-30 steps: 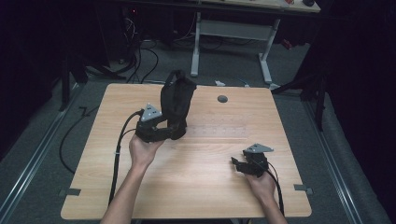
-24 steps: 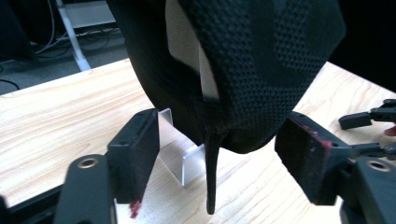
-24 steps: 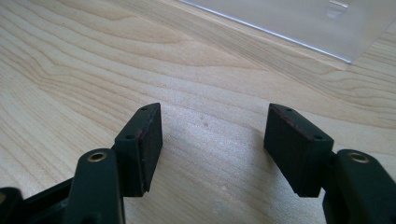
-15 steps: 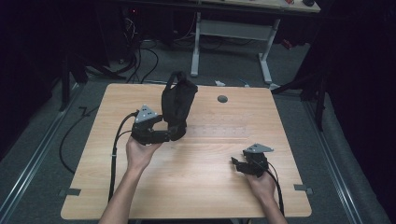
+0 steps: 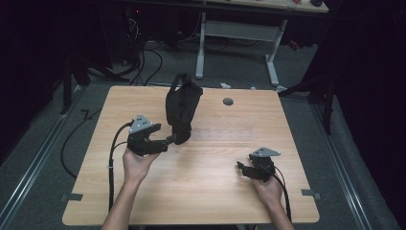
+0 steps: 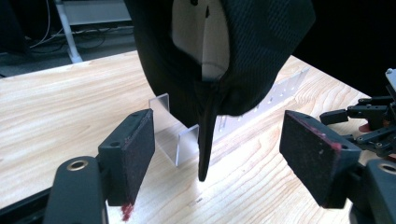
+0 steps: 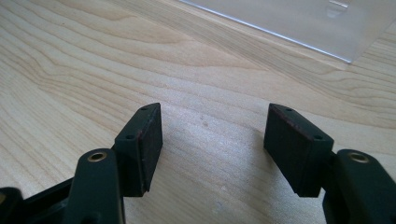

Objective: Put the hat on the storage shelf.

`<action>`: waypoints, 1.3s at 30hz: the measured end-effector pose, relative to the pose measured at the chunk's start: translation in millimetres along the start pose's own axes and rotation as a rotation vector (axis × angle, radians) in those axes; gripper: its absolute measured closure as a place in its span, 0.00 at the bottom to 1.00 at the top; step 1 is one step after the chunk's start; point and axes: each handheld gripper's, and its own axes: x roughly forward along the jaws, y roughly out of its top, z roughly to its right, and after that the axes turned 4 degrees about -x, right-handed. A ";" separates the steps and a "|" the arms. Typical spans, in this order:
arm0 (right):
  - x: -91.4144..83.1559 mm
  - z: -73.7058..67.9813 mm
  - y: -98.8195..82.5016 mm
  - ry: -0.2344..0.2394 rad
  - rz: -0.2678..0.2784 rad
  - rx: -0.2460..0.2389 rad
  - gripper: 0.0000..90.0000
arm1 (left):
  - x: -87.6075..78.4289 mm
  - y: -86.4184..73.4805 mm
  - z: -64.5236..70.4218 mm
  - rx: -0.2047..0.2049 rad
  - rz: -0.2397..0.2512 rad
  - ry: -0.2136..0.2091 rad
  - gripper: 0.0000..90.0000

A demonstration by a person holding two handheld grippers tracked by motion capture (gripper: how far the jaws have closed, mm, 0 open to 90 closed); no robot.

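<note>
- Wooden table (image 5: 201, 191), dark room; desk legs (image 5: 201, 45) behind.
- Left gripper (image 5: 165, 140) jaws wide, empty, facing black cap (image 5: 182, 110) on clear stand (image 6: 180, 140).
- Right gripper (image 5: 242, 167) jaws apart, empty.

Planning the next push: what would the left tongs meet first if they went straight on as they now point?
Probably the hanging tip of the black mesh fabric item, between the open left tongs; the clear acrylic stand sits just behind.

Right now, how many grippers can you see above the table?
2. The left gripper is open near the black cap at the table's middle; the right gripper is open over the table's near right part.
</note>
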 end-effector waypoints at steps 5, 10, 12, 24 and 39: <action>0.0 0.0 0.0 0.000 0.000 -0.001 0.42 | -6.5 -3.1 -4.4 -0.014 0.007 0.005 0.30; 0.0 0.0 0.0 0.000 0.000 -0.001 0.42 | -9.2 -10.8 -8.9 0.000 0.009 0.043 0.34; 0.0 0.1 0.0 0.000 0.000 -0.001 0.42 | -10.4 -14.9 -11.1 -0.005 0.006 0.049 0.34; 0.0 0.1 -0.1 0.000 0.000 -0.002 0.42 | -17.4 -29.7 -21.1 -0.054 0.004 0.063 0.36; 0.0 0.1 0.0 0.000 0.000 -0.001 0.42 | -23.1 -54.7 -41.1 -0.022 -0.018 0.149 0.36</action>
